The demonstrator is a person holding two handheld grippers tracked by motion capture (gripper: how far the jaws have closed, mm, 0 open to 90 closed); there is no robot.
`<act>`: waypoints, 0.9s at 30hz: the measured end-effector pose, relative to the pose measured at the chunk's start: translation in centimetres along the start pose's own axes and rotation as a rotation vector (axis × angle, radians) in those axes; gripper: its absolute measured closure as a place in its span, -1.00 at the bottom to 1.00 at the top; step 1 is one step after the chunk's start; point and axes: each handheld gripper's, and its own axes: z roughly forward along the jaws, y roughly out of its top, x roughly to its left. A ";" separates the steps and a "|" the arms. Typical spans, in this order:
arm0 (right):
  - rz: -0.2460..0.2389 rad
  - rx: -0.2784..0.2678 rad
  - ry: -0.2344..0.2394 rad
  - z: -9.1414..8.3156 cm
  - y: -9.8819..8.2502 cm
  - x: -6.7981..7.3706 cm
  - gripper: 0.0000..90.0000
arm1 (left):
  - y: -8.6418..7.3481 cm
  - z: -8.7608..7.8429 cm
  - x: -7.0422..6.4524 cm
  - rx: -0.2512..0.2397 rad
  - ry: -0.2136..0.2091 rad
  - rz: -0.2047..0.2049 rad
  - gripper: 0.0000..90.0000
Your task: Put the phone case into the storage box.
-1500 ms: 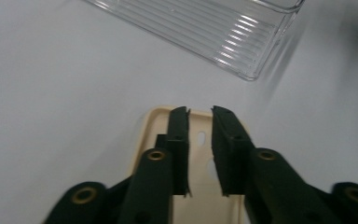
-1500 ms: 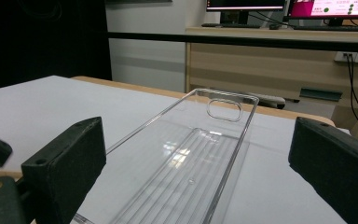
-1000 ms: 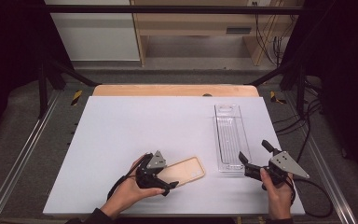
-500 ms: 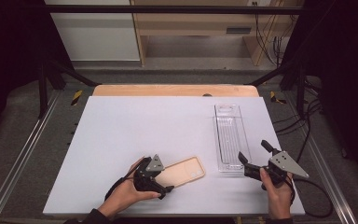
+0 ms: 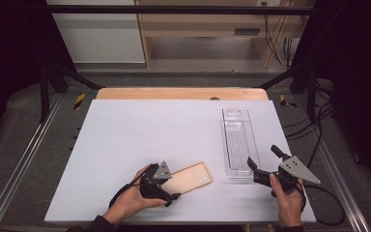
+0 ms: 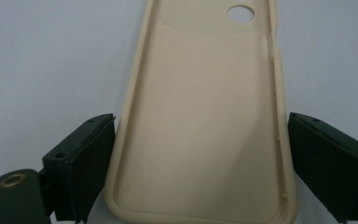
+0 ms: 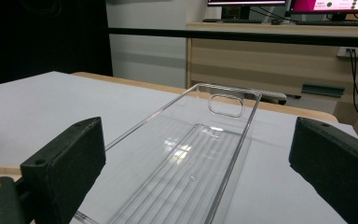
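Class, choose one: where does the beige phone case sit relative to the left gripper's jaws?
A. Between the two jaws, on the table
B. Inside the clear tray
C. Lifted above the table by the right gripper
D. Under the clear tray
A: the phone case lies flat on the table with a jaw of the left gripper on either side.

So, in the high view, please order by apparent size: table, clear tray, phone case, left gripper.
1. table
2. clear tray
3. phone case
4. left gripper, unsure, since the hand hides part of it
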 end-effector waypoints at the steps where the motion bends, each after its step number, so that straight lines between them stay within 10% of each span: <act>1: -0.002 0.001 0.001 0.0 0.0 0.0 -0.91 | 0.0 0.0 -0.1 -0.001 0.006 0.000 -0.78; 7: -0.012 0.007 -0.001 -0.1 0.0 0.2 -0.91 | -0.6 -0.4 -0.7 -0.067 0.069 0.038 -0.74; 18: -0.044 0.007 -0.023 0.2 0.4 0.4 -0.91 | -1.1 -3.1 0.5 -0.285 0.262 0.011 -0.74; 27: -0.058 0.043 -0.008 0.5 2.5 2.7 -0.92 | -1.9 -5.2 1.5 -0.372 0.375 -0.016 -0.74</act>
